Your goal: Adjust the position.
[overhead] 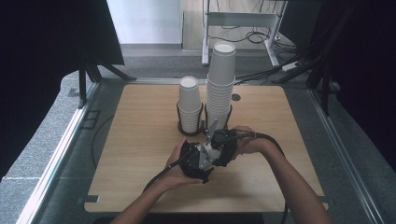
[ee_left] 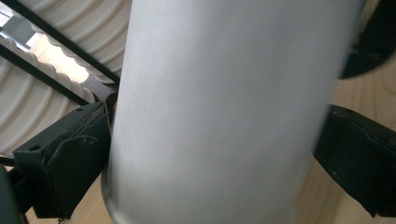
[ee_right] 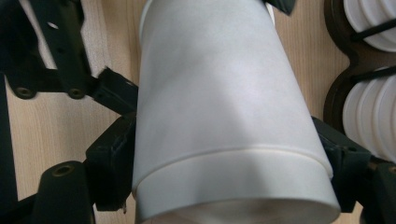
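Paper cups [ee_right: 229,116] are what both tools grip: in the right gripper view two nested white cups, one sleeved inside the other with a seam low in the frame, fill the centre between the black jaws, which press on both sides. The right gripper [ee_right: 233,172] is closed on that pair. In the left gripper view the same white cup wall [ee_left: 224,112] runs from top to bottom of the frame, and the left gripper [ee_left: 210,163] clamps it from either side.

From the high view, both hands meet at the centre of the frame, low on the wooden table [overhead: 135,140], with the left gripper [overhead: 196,163] and right gripper [overhead: 219,140] crowded together so the cups between them are hidden. Just above them stand two stacks in black wire holders: a short stack [overhead: 189,105] at centre, a tall stack [overhead: 220,79] touching its right side.
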`<state>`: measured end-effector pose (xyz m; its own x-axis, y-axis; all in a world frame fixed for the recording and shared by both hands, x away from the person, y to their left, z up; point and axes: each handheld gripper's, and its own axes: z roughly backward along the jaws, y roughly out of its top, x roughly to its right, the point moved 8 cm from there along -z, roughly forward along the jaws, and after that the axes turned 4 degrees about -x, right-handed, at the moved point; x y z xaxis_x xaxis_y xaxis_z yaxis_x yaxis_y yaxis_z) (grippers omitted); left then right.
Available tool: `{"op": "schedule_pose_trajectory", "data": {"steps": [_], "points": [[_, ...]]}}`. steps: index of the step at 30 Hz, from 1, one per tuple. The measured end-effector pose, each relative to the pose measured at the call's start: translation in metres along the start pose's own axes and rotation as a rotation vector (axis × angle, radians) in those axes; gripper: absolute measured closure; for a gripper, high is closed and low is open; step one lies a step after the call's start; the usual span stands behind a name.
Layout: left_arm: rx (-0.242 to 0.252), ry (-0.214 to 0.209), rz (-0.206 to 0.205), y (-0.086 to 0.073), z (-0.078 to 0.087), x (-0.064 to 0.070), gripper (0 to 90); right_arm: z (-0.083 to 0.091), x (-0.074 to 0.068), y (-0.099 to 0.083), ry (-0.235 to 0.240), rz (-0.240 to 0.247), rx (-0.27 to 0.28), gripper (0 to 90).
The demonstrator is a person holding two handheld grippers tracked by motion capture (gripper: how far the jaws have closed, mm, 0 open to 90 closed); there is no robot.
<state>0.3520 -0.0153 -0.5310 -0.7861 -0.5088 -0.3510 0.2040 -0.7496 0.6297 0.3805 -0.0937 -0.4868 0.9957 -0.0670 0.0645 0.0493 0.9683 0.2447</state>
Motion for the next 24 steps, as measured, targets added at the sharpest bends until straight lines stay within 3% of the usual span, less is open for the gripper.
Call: {"op": "schedule_pose_trajectory", "data": {"steps": [9,17,24], "points": [[0.027,0.011,0.007,0.001,0.010,0.003,0.0,-0.009,0.001,-0.012,-0.010,-0.052,0.036,21.7],[0.036,-0.001,0.060,-0.007,0.017,-0.002,0.0,-0.011,0.001,-0.008,-0.034,-0.071,0.099,21.7],[0.068,-0.035,0.147,-0.016,0.023,-0.011,1.5,-0.010,0.002,-0.008,-0.045,-0.090,0.145,21.6]]}}
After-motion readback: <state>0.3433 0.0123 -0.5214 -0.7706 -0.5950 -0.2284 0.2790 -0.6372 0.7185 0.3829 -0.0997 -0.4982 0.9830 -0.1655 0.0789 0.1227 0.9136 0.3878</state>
